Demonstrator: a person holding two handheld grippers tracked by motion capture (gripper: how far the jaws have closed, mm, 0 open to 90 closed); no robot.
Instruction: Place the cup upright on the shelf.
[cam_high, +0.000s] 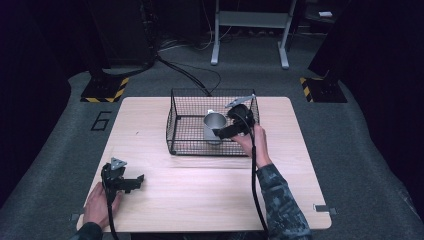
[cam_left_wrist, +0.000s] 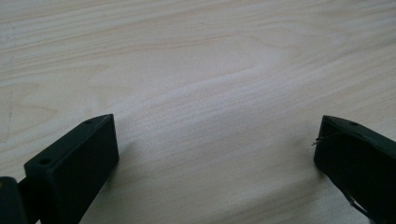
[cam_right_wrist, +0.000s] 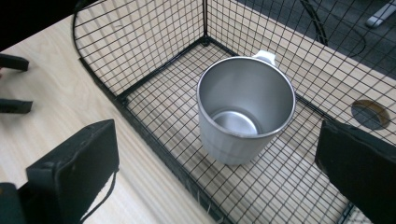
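A: Your right gripper (cam_high: 220, 133), jaws spread, empty, hovers frame-centre; upright silver metal mug (cam_high: 214, 127) sits just beyond, inside the black wire basket (cam_high: 175, 120).

B: Left gripper (cam_high: 134, 182)? Spread too, lower left, well apart.

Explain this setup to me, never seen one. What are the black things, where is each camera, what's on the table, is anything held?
No robot here: a person holds a two-jaw hand gripper in each hand. The high view looks down on the wooden table from above the person's side. The left gripper rests near the table's front left corner; the right gripper reaches into a black wire basket at the far middle. The other two pictures come from cameras riding on the grippers, looking along their black jaws. The left gripper view has bare tabletop between wide-apart jaws. The right gripper view looks down on a metal cup standing upright in the basket, empty, its handle on the far side. Those jaws are also apart, just short of the cup, so nothing is held.
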